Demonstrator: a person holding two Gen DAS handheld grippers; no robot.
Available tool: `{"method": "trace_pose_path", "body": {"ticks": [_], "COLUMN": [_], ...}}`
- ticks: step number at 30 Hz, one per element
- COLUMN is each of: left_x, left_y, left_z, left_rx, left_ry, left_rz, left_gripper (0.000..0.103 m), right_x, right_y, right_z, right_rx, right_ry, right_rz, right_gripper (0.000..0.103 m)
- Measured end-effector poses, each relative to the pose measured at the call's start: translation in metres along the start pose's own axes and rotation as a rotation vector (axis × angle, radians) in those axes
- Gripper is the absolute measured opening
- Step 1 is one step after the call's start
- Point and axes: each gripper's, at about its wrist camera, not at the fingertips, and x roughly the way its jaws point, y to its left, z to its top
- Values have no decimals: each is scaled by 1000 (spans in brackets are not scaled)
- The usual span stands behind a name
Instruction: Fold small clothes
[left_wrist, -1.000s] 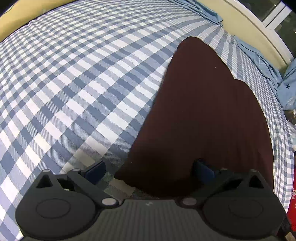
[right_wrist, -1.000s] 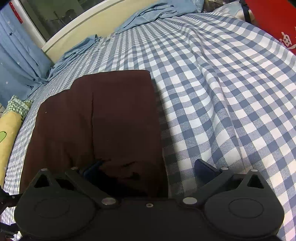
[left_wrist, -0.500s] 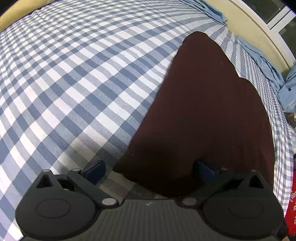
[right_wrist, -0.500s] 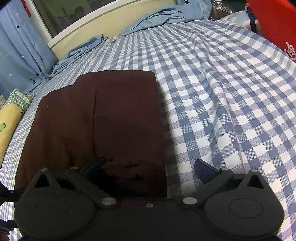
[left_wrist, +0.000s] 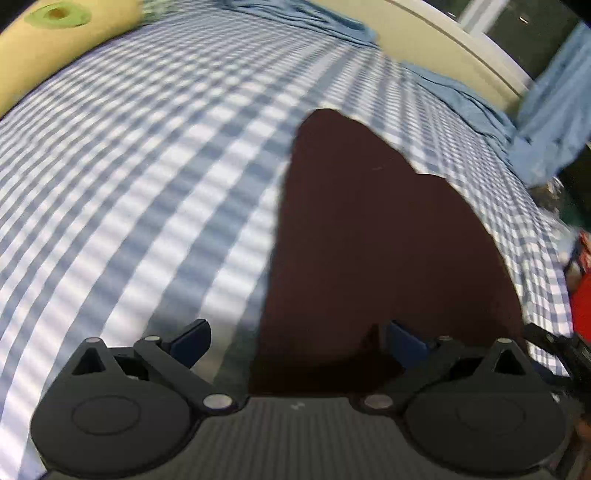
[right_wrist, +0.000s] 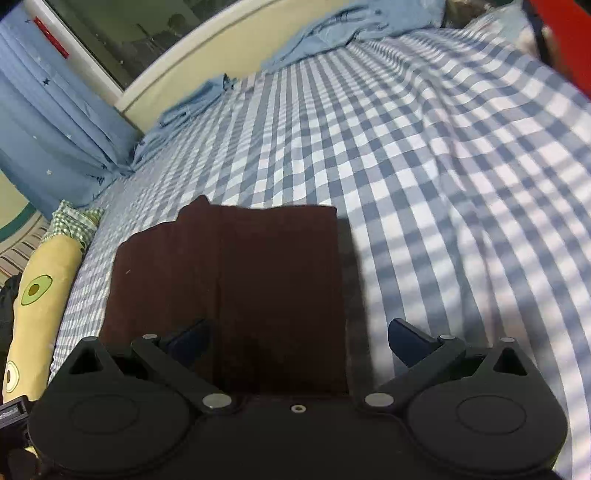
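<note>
The bed (right_wrist: 424, 155), under its blue-and-white checked sheet, carries the whole job, with a cream headboard (right_wrist: 207, 62) and blue curtain (right_wrist: 48, 140) at the far end and an avocado-print pillow (right_wrist: 40, 295) along one side. On the sheet lies the dark brown garment (right_wrist: 258, 280), flat and already doubled into a rough rectangle, with a lengthwise fold line visible in the right wrist view and a stepped far edge where the layers do not quite match.

The left gripper (left_wrist: 297, 338) hangs over the garment's near left corner, its fingers (left_wrist: 192, 338) spread wide and holding nothing; 1 finger is over bare sheet, the other over cloth. The right gripper (right_wrist: 295, 339) is just as wide open and empty, straddling the near right edge the same way. The left view is motion-blurred, so fine detail of that edge is unclear.

The step in hand looks like taking the 2 near corners for the next fold. To do it well, each gripper should probably come down low so 1 finger slides under every layer at the corner, not just the top 1. Both should close at matching points, lift together and carry the near edge evenly toward the far edge, keeping the cloth taut between them to avoid a skewed crease
</note>
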Motion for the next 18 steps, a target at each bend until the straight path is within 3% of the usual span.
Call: {"method": "trace_pose_path", "body": {"ticks": [7, 10, 11, 12, 15, 17, 18], "left_x": [58, 74, 80, 84, 85, 81, 80], "left_y": [-25, -19, -15, -12, -10, -15, -19], "left_z": [32, 29, 29, 30, 33, 34, 35], "left_rx": [240, 209, 171, 138, 89, 95, 100], "left_ry": [181, 259, 294, 321, 328, 327, 333], "left_rz": [-17, -49, -72, -90, -95, -77, -58], "left_gripper": [103, 103, 103, 103, 102, 95, 89], "right_x": [58, 58, 57, 57, 57, 56, 55], "right_y": [-6, -2, -2, 0, 17, 23, 25], "right_z": [31, 31, 30, 27, 22, 21, 22], "right_rx": [-52, -102, -97, -96, -147, -157, -152], "right_ry": [158, 184, 190, 202, 208, 205, 200], "right_rz": [15, 48, 78, 111, 96, 85, 86], "right_gripper": [103, 101, 96, 83, 73, 57, 41]}}
